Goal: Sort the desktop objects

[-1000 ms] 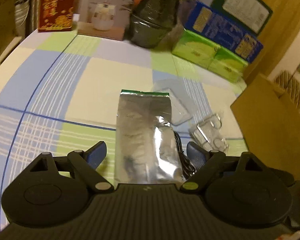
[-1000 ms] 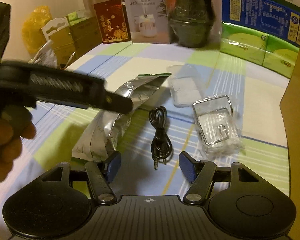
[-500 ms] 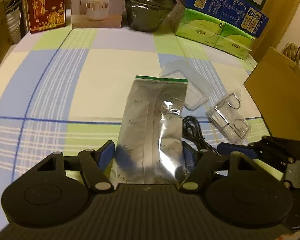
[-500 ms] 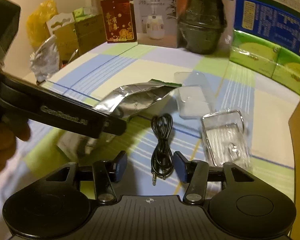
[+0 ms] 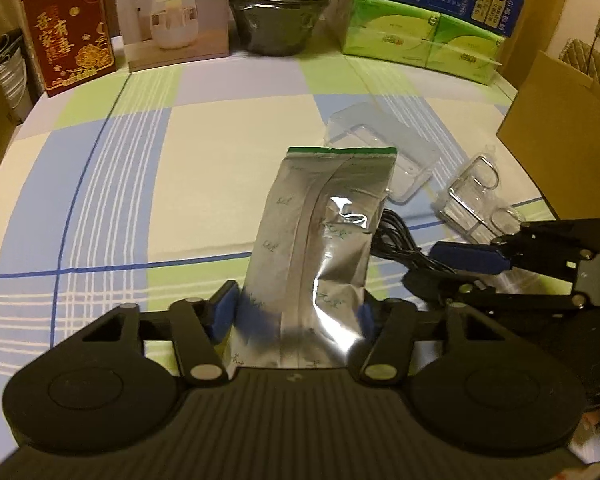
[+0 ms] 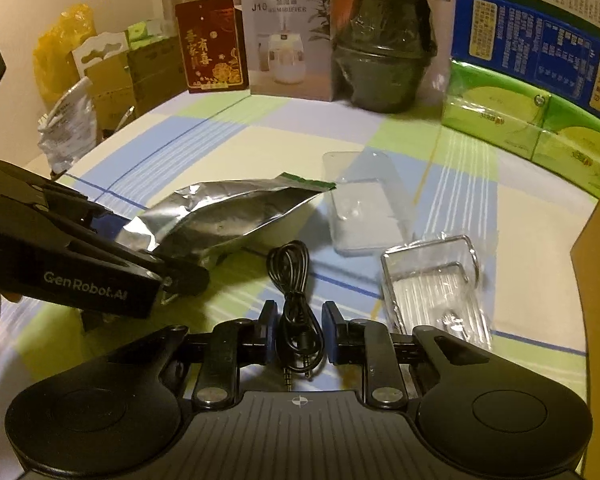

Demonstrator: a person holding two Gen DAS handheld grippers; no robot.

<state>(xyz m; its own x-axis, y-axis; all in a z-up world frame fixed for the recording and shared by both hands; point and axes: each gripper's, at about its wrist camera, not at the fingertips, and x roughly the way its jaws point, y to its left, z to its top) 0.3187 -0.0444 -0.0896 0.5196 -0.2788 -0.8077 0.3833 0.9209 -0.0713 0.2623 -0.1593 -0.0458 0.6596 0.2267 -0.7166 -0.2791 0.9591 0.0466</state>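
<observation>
Silver foil pouch (image 5: 320, 240) with a green top edge lies on the checked counter (image 5: 220, 152), its near end between the blue pads of the left gripper (image 5: 296, 312), whose jaws have just been closing and now press its sides. The right gripper (image 6: 298, 334) has also been closing, its jaws now narrow around the coiled black audio cable (image 6: 296, 292) just right of the pouch. Two clear plastic trays (image 6: 432, 284) lie further right, apart from both.
</observation>
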